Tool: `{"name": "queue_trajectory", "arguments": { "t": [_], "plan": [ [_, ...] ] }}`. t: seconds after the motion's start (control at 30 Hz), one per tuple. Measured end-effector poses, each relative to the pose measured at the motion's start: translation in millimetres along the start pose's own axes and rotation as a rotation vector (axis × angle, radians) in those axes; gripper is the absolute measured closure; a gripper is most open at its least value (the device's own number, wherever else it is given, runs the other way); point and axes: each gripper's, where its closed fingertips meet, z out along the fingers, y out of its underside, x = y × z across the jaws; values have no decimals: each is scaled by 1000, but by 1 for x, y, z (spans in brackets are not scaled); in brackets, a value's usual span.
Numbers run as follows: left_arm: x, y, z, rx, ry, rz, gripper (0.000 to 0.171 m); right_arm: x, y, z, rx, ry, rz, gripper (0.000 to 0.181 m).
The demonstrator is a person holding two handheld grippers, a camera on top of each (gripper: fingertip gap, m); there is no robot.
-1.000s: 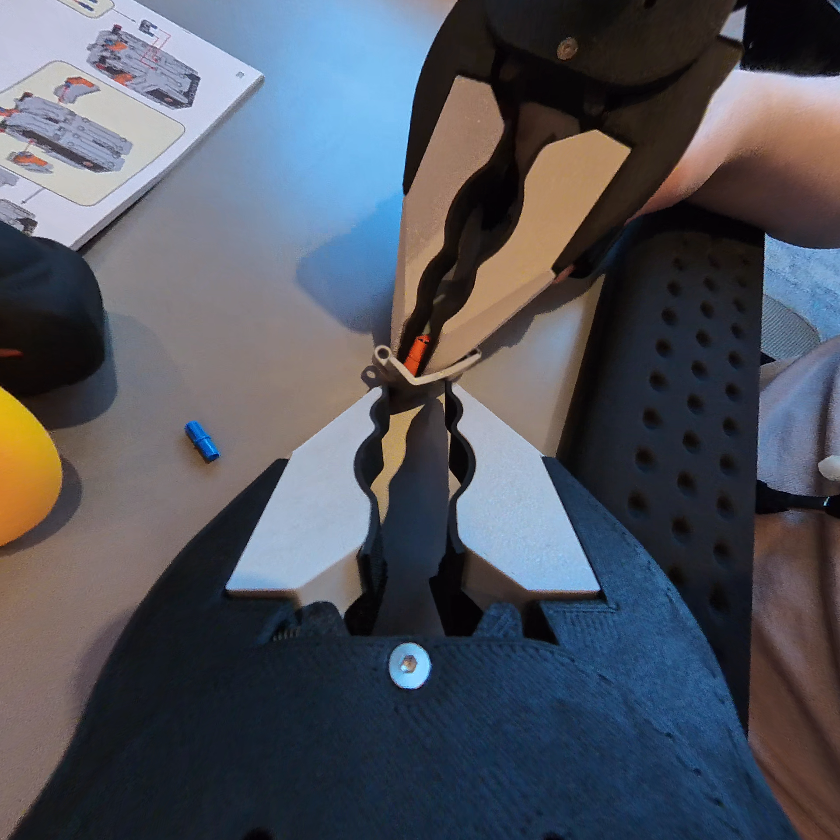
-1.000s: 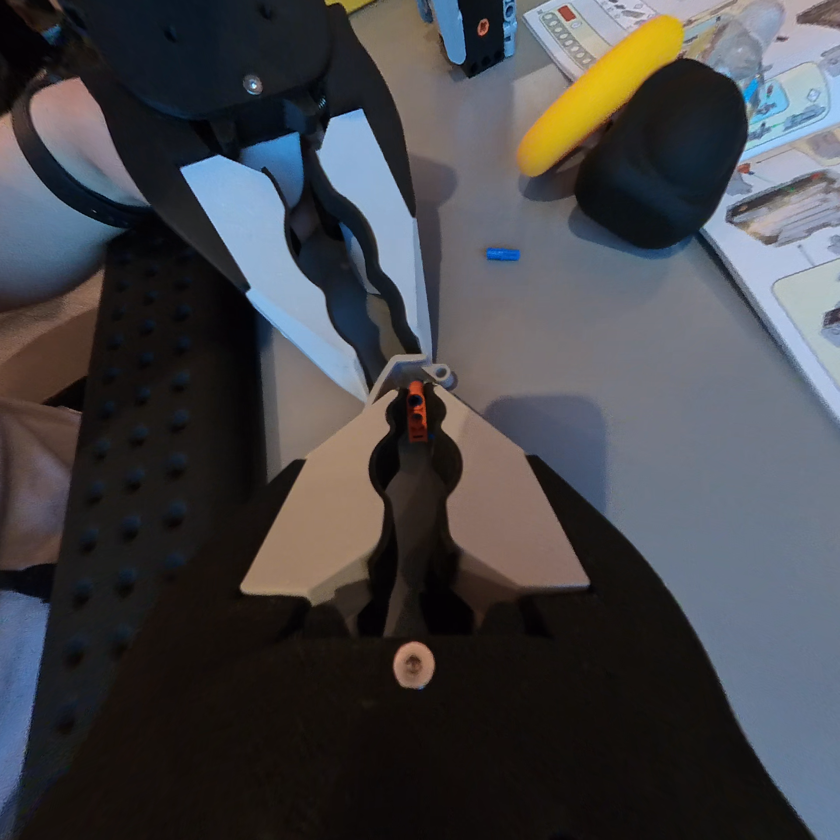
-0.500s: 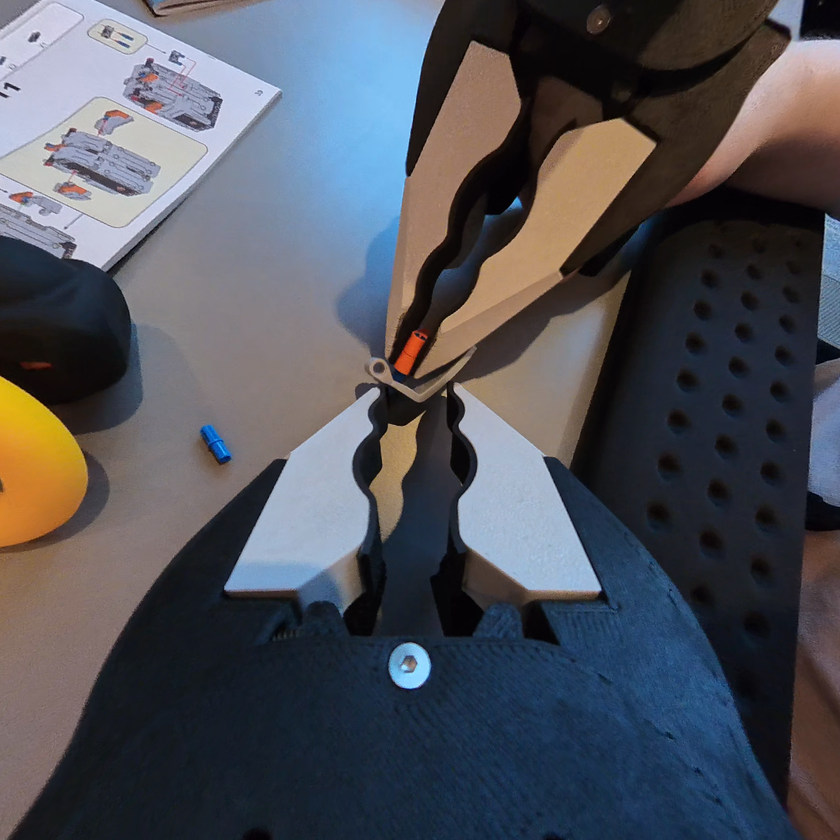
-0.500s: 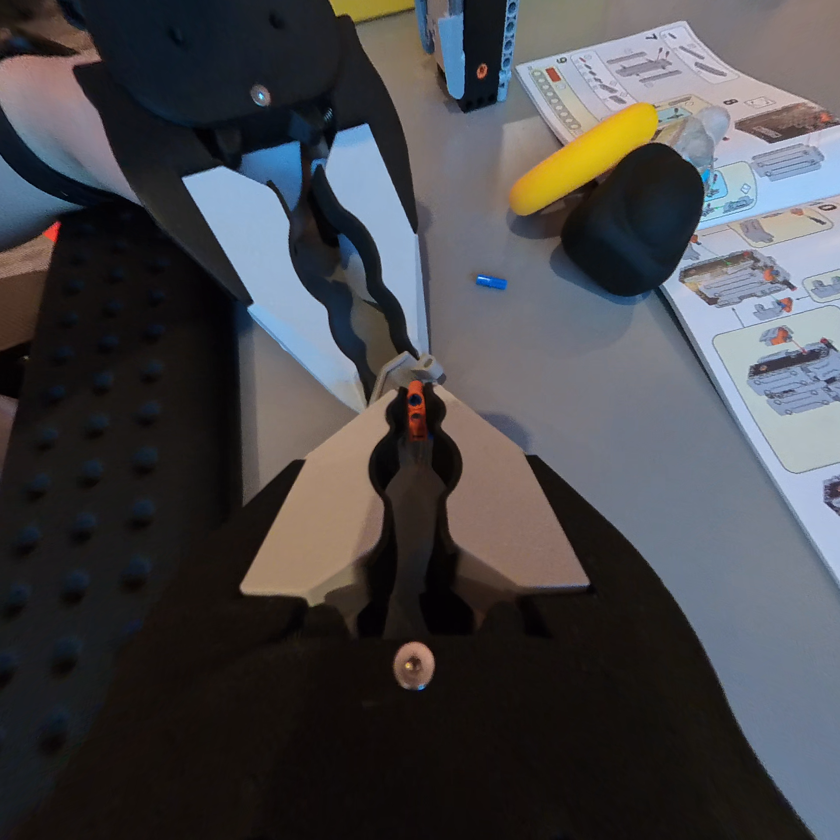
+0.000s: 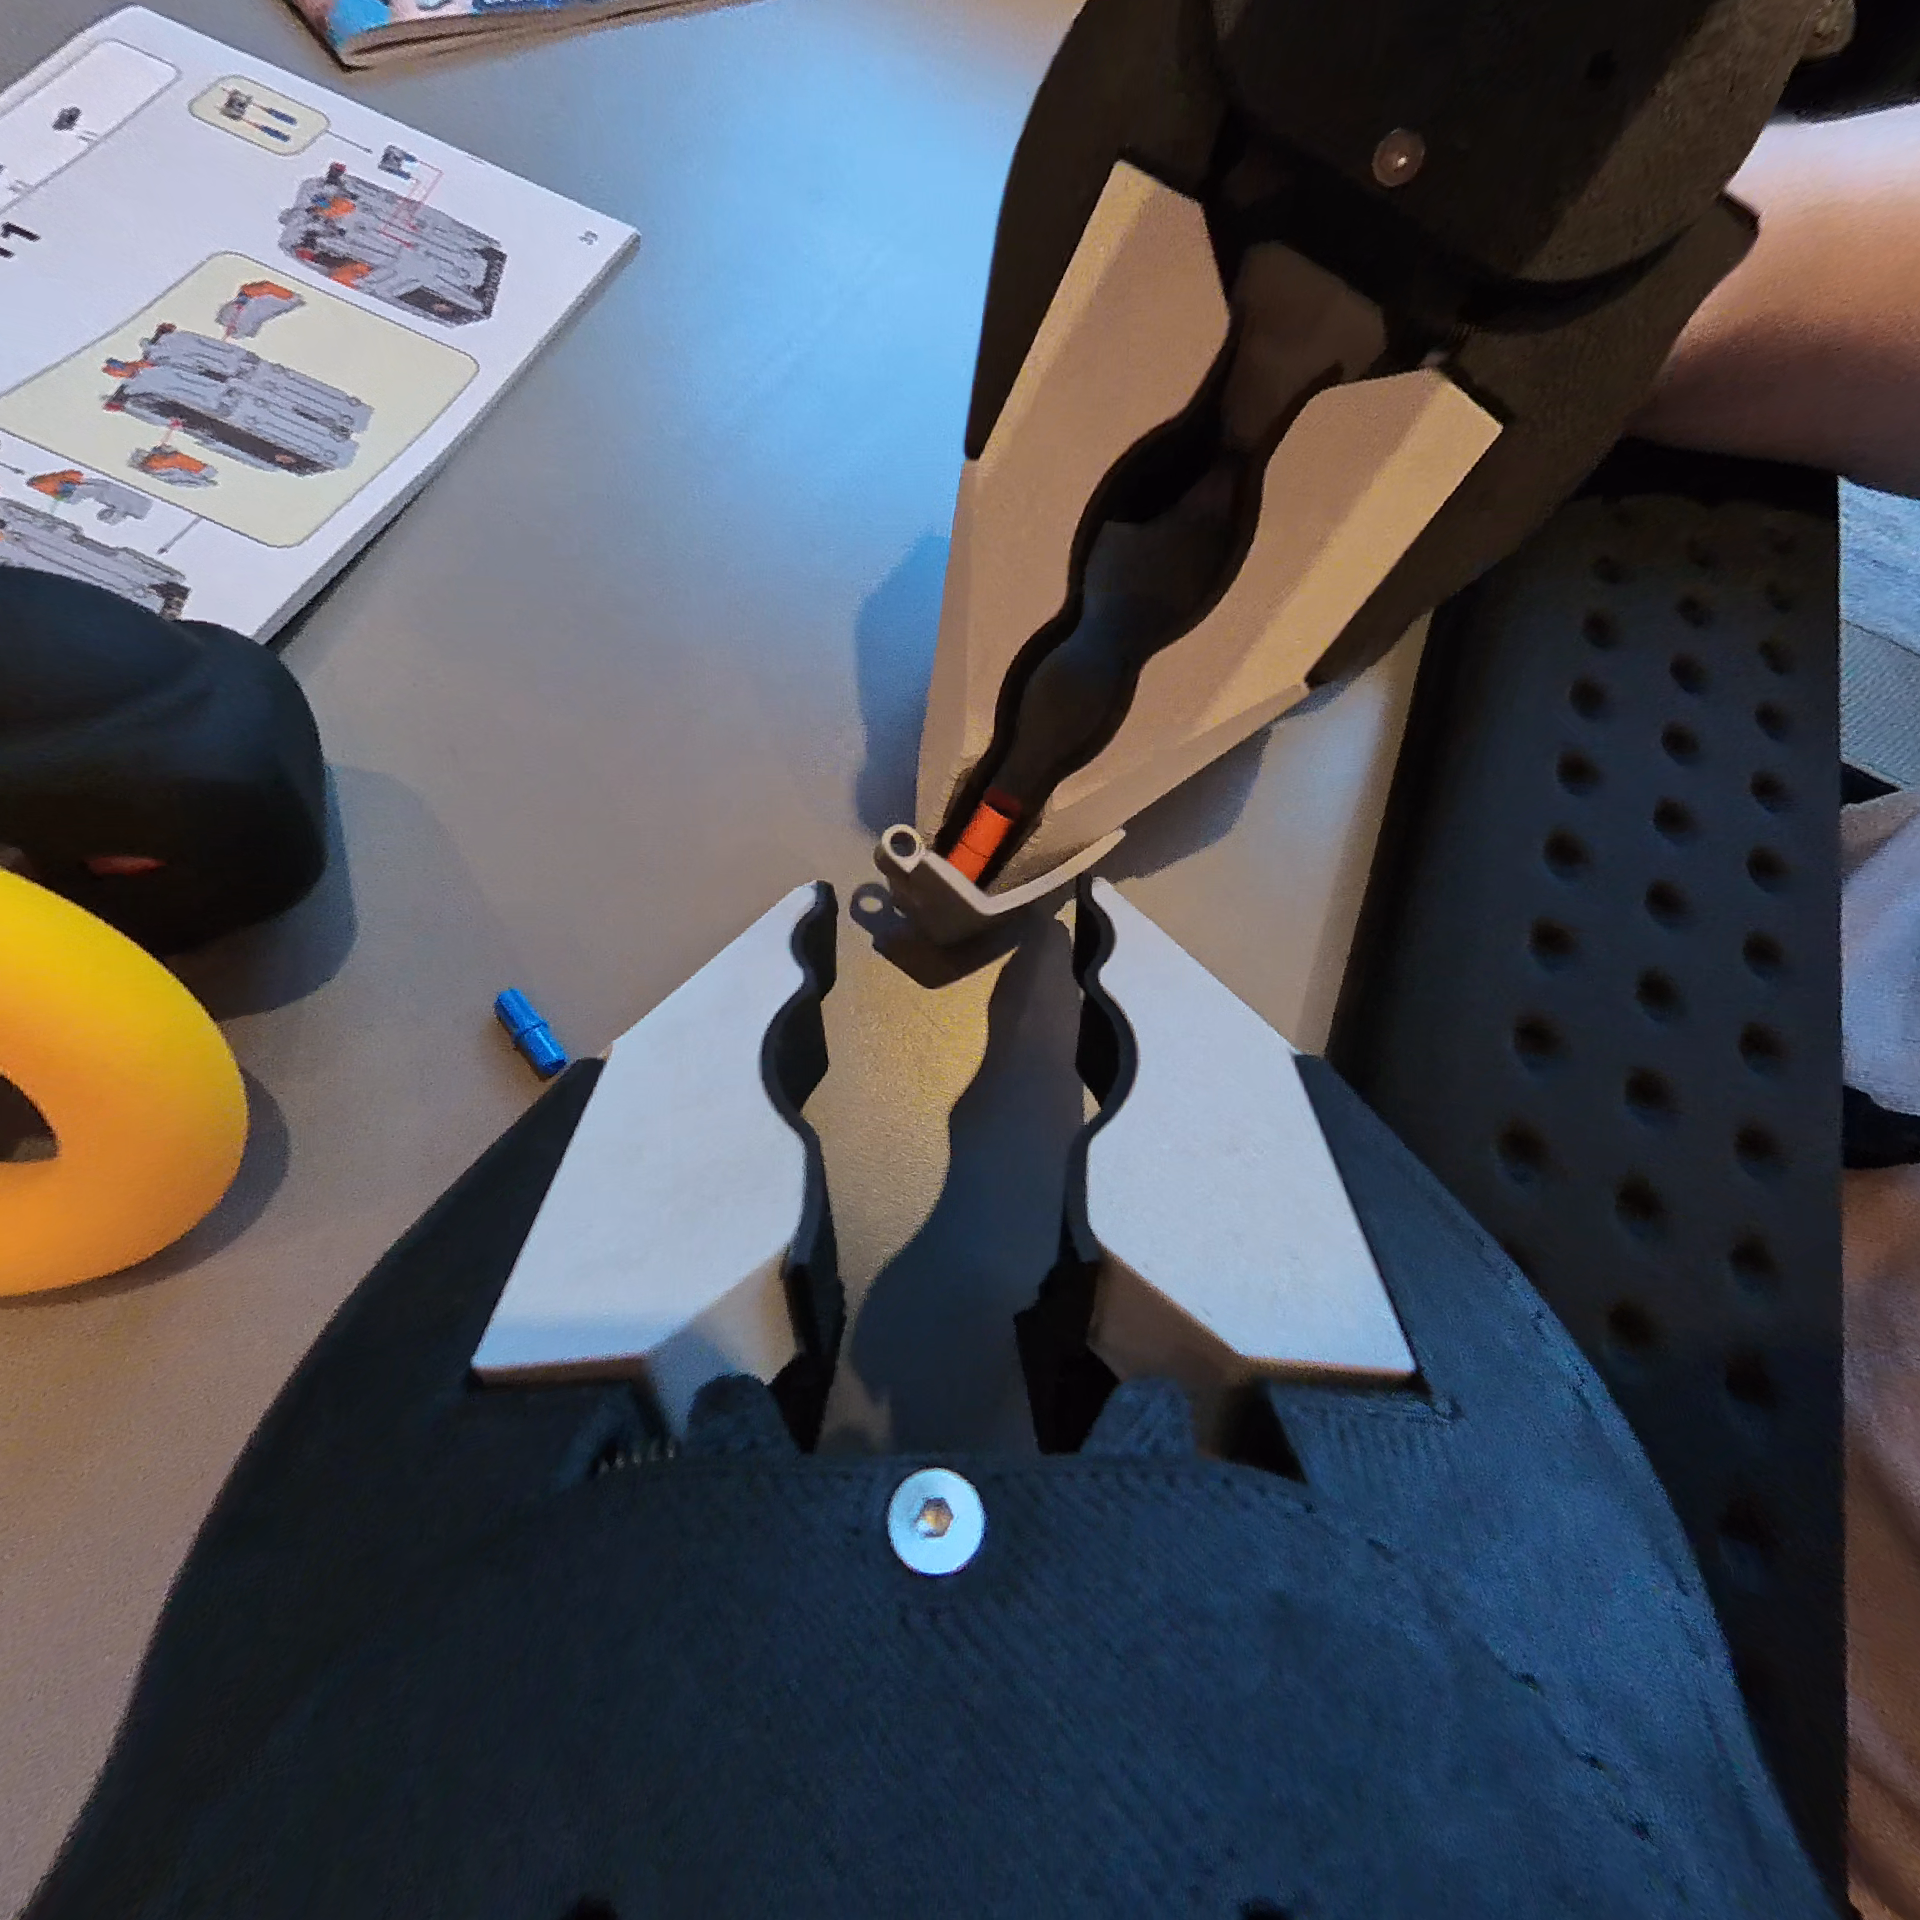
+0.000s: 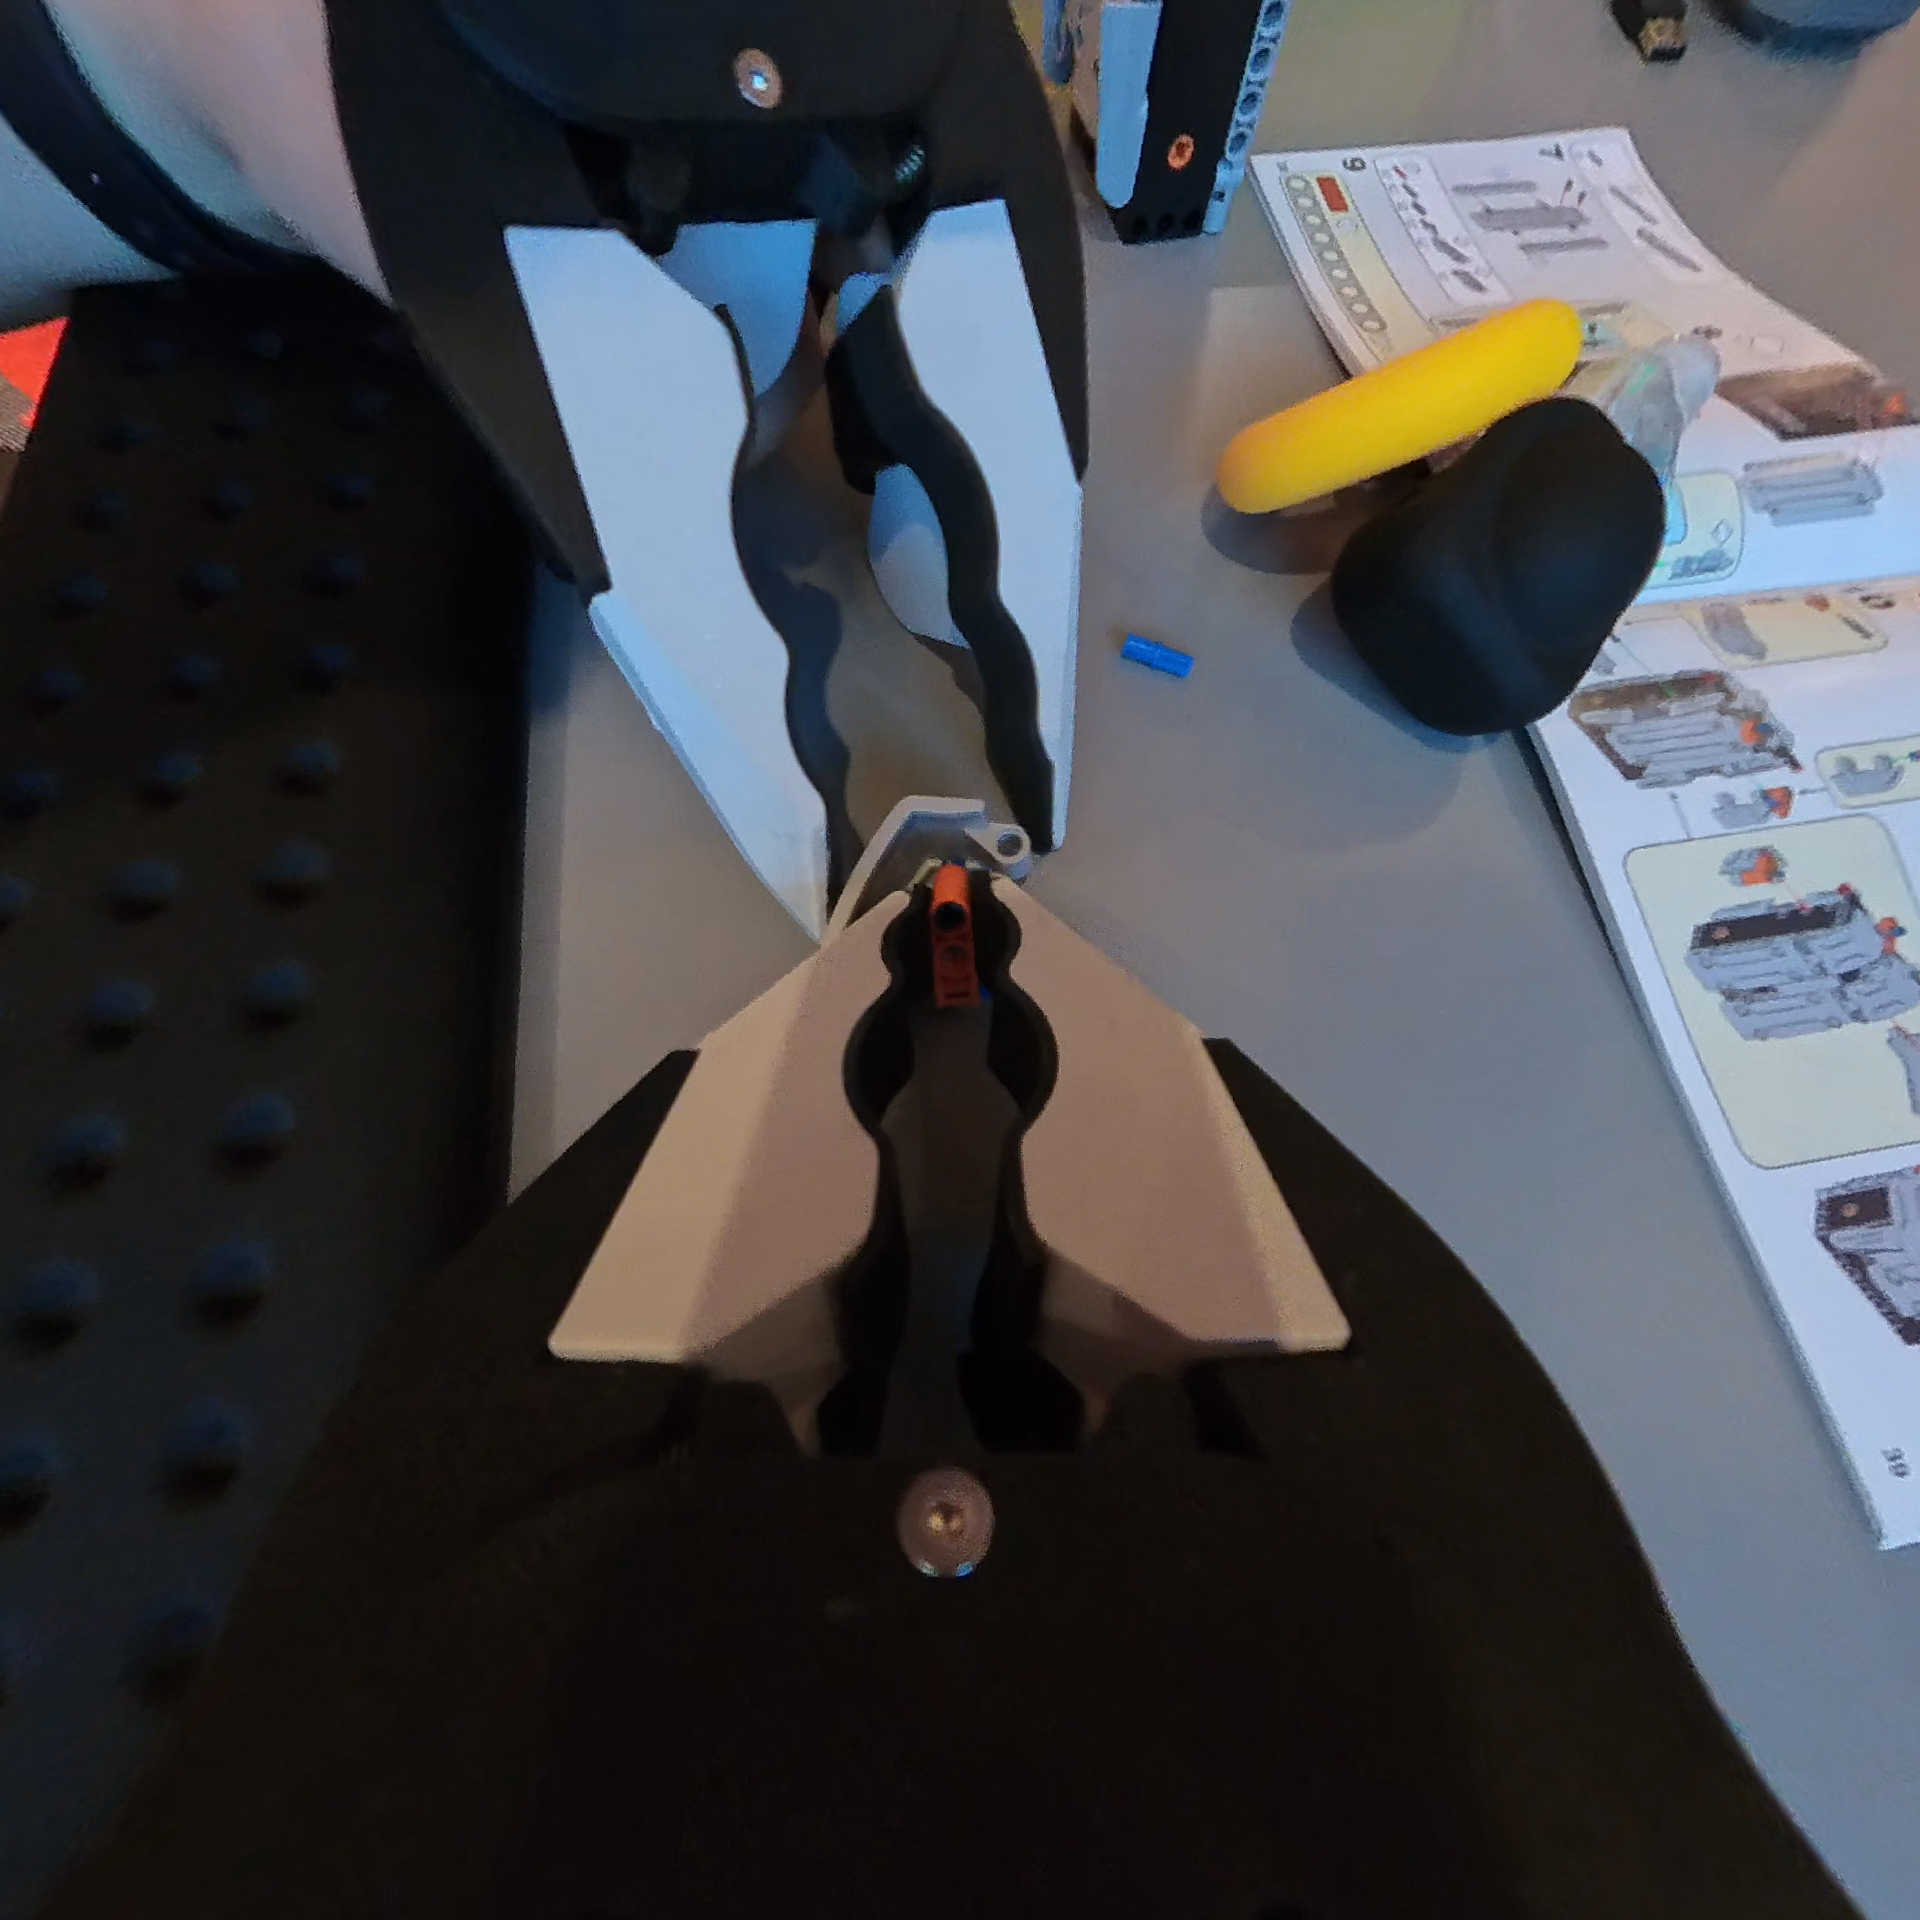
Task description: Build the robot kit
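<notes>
My right gripper [image 6: 951, 904] is shut on a small orange pin [image 6: 948, 935]. The pin's front end meets a light grey angled piece [image 6: 935, 831]. In the left wrist view the right gripper [image 5: 982, 831] comes down from the top right with the orange pin [image 5: 982, 826] and the grey piece [image 5: 935, 894] at its tip. My left gripper [image 5: 956, 904] is open; its fingertips stand on either side of the grey piece, just short of it. It shows from the far side in the right wrist view [image 6: 935, 862]. Both grippers hover just above the grey table.
A blue pin [image 5: 530, 1031] lies loose on the table. A yellow ring [image 5: 104, 1091] and a black rounded object [image 5: 156, 748] lie on the left, by an open instruction booklet [image 5: 260, 312]. A black studded mat [image 5: 1662, 935] is on the right. A black and grey block [image 6: 1174, 114] stands farther back.
My left gripper's fingers have spread apart and no longer pinch the grey piece, which stays on the orange pin. The right gripper stays shut on the pin.
</notes>
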Motion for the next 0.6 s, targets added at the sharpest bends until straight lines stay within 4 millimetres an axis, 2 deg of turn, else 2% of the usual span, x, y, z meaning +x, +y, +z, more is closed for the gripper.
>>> {"name": "queue_trajectory", "arguments": {
  "t": [0.13, 0.4, 0.47, 0.6],
  "plan": [
    [6, 1, 1, -10, 60, 4, 136, -1, -2, -1, 12, 25, -63, 174],
    [11, 1, 1, -11, 61, 50, 126, -8, -5, -1, 32, -3, -128, 174],
    [15, 3, 2, -19, 65, 84, 136, -9, -6, -1, 41, -1, -143, 174],
    [12, 4, 2, -23, 15, 118, 131, -10, -5, 0, 29, -18, -134, 174]
  ]
}}
